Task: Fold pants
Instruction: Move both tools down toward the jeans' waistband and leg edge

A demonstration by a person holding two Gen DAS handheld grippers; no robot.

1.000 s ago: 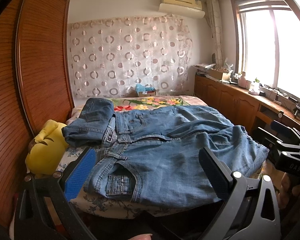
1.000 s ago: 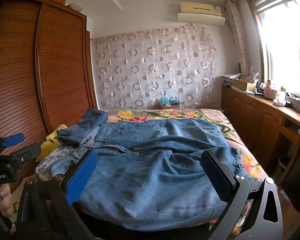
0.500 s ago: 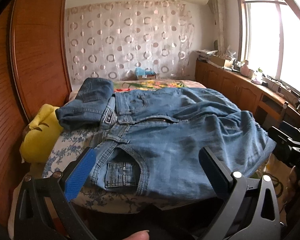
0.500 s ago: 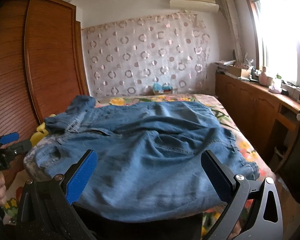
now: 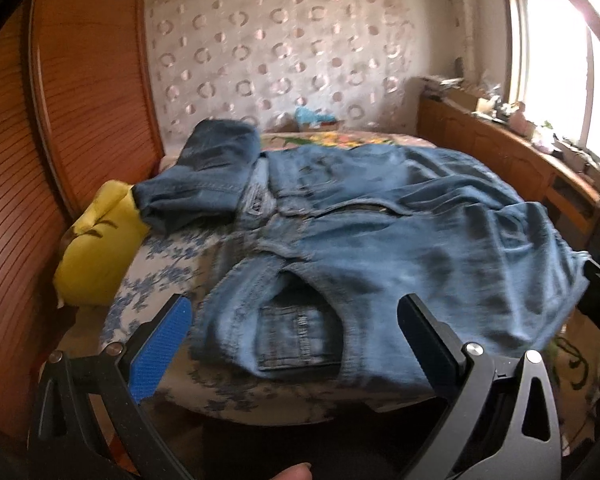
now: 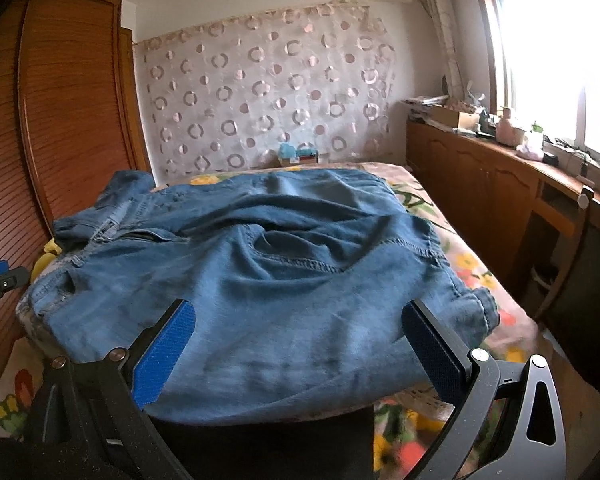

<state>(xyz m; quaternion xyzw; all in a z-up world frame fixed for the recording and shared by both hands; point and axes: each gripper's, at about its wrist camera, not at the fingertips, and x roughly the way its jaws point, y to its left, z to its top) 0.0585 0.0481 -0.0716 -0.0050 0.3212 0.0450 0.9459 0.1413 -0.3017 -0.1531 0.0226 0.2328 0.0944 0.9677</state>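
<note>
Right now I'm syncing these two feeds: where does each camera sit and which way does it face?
Left wrist: on the left gripper, open, facing the jeans waistband; a fingertip shows below.
Right wrist: on the right gripper, open, facing the jeans' legs; the other gripper shows at left.
Shared: jeans, bed, curtain, wardrobe.

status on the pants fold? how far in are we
Done: a darker folded denim piece already lies at the far left corner of the bed. In hand: nothing. The left gripper and right gripper are both open, poised over the near edge of the jeans. Left: the whole fold; the jeans lie spread out and rumpled, no crease made yet.
</note>
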